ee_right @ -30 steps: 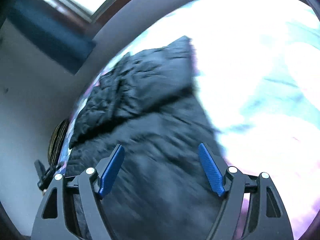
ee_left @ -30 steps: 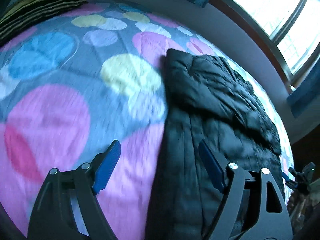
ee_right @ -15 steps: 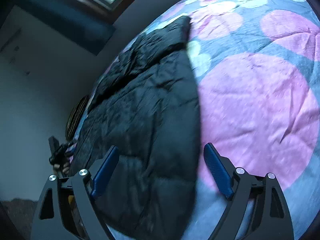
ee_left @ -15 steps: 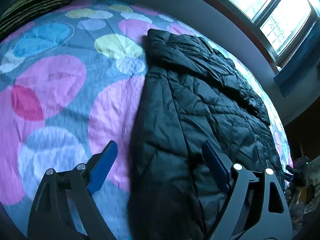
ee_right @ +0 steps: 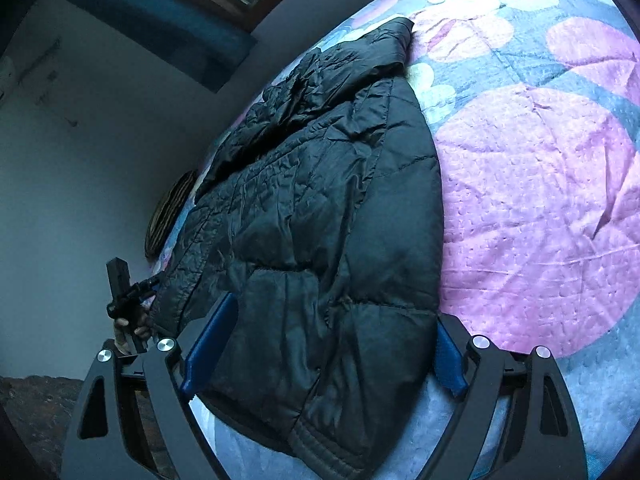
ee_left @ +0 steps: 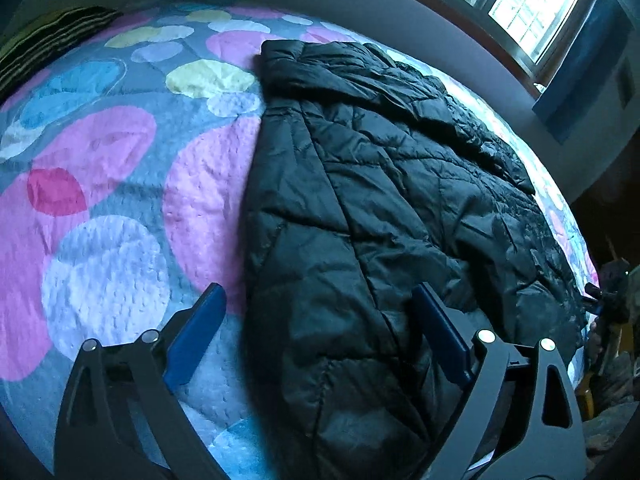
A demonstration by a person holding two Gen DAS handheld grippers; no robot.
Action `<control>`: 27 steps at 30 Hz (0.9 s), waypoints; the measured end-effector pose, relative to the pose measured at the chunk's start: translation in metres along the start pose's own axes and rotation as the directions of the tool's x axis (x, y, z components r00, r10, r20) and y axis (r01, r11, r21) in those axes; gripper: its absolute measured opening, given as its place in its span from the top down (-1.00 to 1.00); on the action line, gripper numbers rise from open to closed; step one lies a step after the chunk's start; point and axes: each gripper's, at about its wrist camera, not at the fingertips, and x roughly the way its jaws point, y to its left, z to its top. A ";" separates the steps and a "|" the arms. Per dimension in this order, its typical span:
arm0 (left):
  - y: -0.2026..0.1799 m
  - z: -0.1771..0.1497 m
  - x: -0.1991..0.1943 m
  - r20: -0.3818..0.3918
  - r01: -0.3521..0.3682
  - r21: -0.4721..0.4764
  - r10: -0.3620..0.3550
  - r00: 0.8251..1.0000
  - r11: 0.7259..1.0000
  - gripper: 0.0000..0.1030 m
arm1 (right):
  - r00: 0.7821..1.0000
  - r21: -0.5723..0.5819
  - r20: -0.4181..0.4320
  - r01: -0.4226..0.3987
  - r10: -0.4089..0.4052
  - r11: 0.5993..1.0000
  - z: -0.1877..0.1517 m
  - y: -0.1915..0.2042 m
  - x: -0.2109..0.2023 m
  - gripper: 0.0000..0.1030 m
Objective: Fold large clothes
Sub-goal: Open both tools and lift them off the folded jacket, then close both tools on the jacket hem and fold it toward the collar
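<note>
One black quilted puffer jacket (ee_left: 380, 208) lies flat on one bed (ee_left: 120, 184) with a pink-and-blue circle-print quilt. Left gripper (ee_left: 316, 336): fingers opening, jacket edge between, unclamped. Right gripper (ee_right: 328, 344): fingers wide apart astride the jacket hem, unclamped.

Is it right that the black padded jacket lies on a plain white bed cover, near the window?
Not quite. The jacket is black and padded and lies near the window, but the bed cover is not plain white: it has big pink, blue and yellow spots on grey. The left wrist view shows this.
</note>
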 end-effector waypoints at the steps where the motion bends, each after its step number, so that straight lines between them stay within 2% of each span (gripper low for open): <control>1: 0.000 0.000 0.000 -0.001 -0.003 0.002 0.003 1.000 1.000 -0.82 | 1.000 -0.004 0.005 -0.001 0.001 1.000 0.000 0.000 0.000 -0.67; 10: 0.003 -0.001 -0.006 0.003 0.014 -0.035 -0.014 1.000 0.999 -0.83 | 1.000 -0.008 0.018 -0.005 0.005 1.000 -0.002 -0.001 -0.002 -0.67; 17: 0.000 -0.012 -0.011 -0.002 0.006 0.005 -0.006 1.000 1.000 -0.83 | 1.000 0.002 0.018 0.004 -0.004 1.000 -0.002 0.001 -0.003 -0.67; 22: 0.003 -0.018 -0.014 0.031 0.025 -0.014 -0.024 0.999 1.000 -0.85 | 1.000 0.034 0.007 -0.011 0.011 0.999 -0.001 0.001 -0.003 -0.65; 27: -0.001 -0.017 -0.011 0.015 0.018 0.009 -0.018 1.000 1.000 -0.92 | 1.000 0.030 -0.025 -0.001 0.001 1.000 -0.005 0.007 0.001 -0.44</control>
